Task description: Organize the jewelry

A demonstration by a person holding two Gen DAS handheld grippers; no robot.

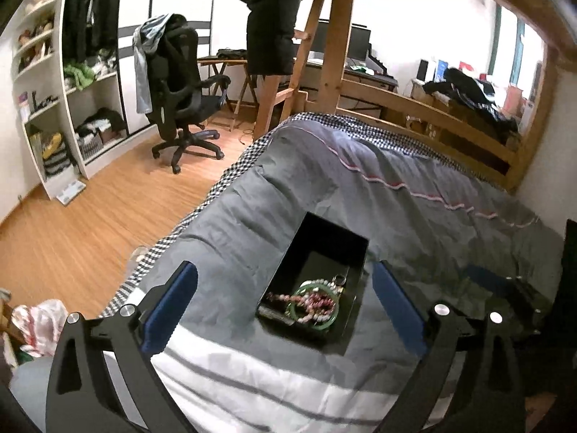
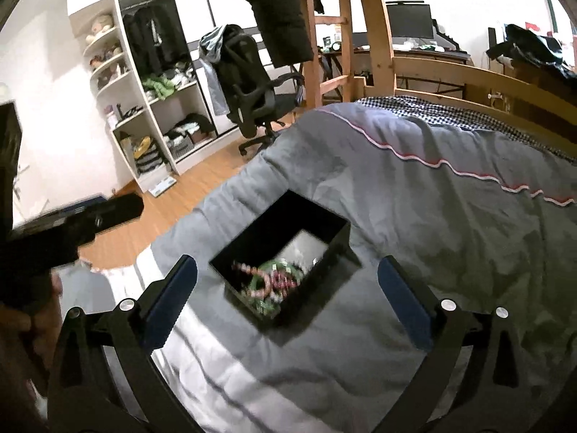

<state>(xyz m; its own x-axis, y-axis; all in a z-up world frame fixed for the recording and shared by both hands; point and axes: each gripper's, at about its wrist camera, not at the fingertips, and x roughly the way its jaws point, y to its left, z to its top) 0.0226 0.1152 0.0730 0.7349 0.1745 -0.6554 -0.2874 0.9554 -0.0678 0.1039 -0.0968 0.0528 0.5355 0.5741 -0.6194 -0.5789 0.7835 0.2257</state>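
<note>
A black open box (image 1: 326, 238) sits on the grey quilt of the bed. It holds jewelry (image 1: 313, 303): a green bangle and strings of pink, red and white beads. My left gripper (image 1: 285, 288) is open and empty, its fingers wide on either side of the box, a little above it. In the right wrist view the same box (image 2: 339, 249) with the jewelry (image 2: 274, 281) shows blurred. My right gripper (image 2: 286, 281) is open and empty, held above the box. The left gripper's body (image 2: 72, 220) shows at the left there.
The grey quilt (image 1: 414, 209) covers a wooden bunk bed with a rail (image 1: 432, 115) at the far side. The bed's edge (image 1: 187, 216) drops to a wooden floor on the left. An office chair (image 1: 180, 93) and shelves (image 1: 72, 83) stand beyond.
</note>
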